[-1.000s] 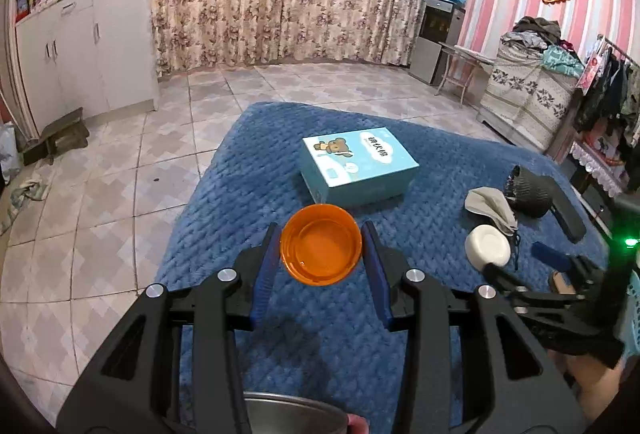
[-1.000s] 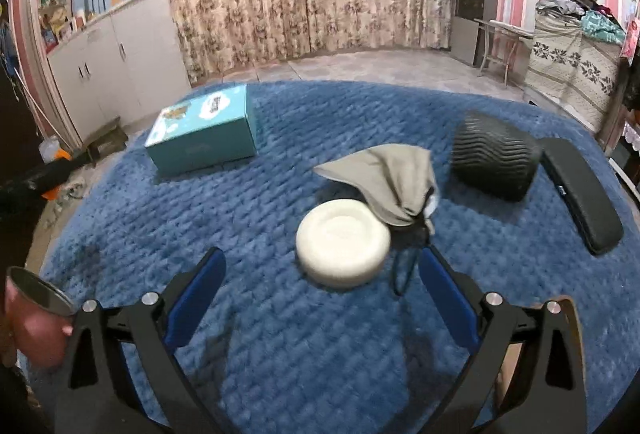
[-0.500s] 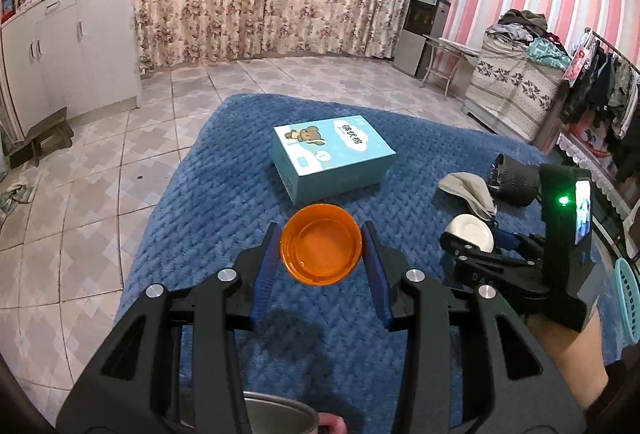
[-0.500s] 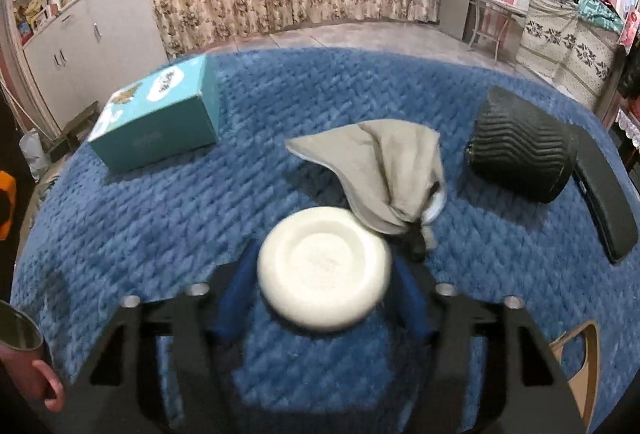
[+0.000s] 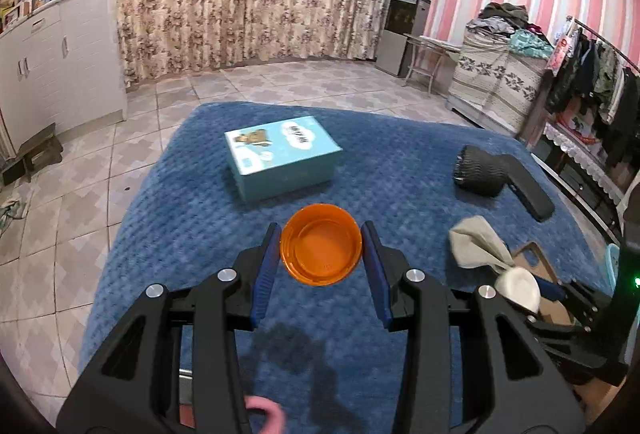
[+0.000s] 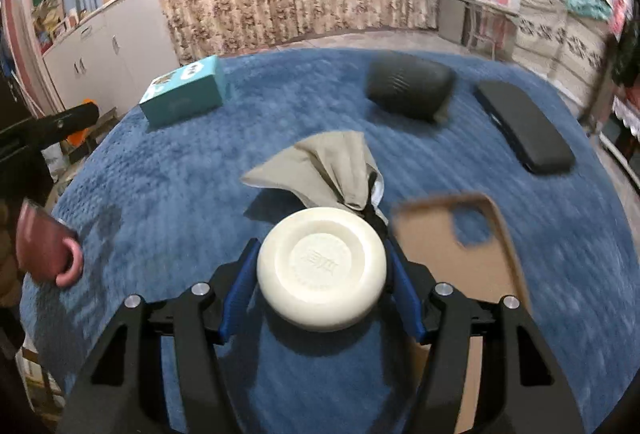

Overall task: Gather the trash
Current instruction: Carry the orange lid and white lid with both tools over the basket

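Orange lid [image 5: 319, 250] clamped in left tool [image 5: 320, 254]; white lid [image 6: 322, 268] in right tool [image 6: 320, 274], hiding tips.

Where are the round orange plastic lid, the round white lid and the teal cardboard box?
Round orange plastic lid [image 5: 319, 250], left wrist view, inner face.
Round white lid [image 6: 322, 268], right wrist view, embossed top.
Teal cardboard box [image 5: 280, 139], left wrist view, printed top.
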`<state>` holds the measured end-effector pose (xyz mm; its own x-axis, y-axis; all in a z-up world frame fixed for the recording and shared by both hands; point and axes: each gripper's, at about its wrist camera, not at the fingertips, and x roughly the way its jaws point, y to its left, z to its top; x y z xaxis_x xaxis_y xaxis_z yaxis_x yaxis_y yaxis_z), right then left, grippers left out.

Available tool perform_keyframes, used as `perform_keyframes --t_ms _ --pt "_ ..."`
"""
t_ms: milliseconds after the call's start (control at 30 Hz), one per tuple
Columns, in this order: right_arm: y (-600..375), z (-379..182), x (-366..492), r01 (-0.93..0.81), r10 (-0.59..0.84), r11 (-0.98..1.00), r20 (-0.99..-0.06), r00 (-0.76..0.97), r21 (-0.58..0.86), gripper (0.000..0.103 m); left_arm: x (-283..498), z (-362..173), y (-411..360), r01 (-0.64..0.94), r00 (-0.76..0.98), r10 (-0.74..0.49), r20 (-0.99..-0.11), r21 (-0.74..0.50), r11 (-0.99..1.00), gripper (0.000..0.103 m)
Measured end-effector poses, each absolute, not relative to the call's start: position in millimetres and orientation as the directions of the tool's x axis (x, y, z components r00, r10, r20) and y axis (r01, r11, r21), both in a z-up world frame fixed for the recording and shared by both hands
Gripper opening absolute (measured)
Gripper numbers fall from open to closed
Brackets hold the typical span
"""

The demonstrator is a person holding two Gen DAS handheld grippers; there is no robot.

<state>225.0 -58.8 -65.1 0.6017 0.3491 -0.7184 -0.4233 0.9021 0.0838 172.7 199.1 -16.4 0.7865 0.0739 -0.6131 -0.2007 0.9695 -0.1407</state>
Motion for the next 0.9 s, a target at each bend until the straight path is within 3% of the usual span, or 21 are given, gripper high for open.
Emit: perform_keyframes --t_ms 267,467,733,900 --pt "-146.7 -64.2 205.1 -0.344 0.262 0.938 -0.718 0.645 0.034 0.061 172.3 -21.2 153.7 -0.135 0.776 0.036 -0.630 -0.110 0.985 0.040" --pt "-215.1 -72.0 220.2 -0.224 0.210 0.971 -0.734 0.646 0.081 0.061 171.5 -15.7 127.7 -0.094 0.777 0.015 -0.629 -0.093 0.991 0.040" --pt "-256.6 -79.9 226.1 -0.160 0.200 0.979 -0.731 0.652 0.124 0.074 173.7 -12.1 102.5 -0.069 0.773 0.016 -0.634 -0.059 0.996 0.040" --pt "-262.1 -82.5 218.8 -0.161 0.161 0.984 -0.738 0.655 0.072 0.074 174.4 -10.6 88.5 -0.054 0.773 0.012 -0.635 -0.047 0.997 0.040"
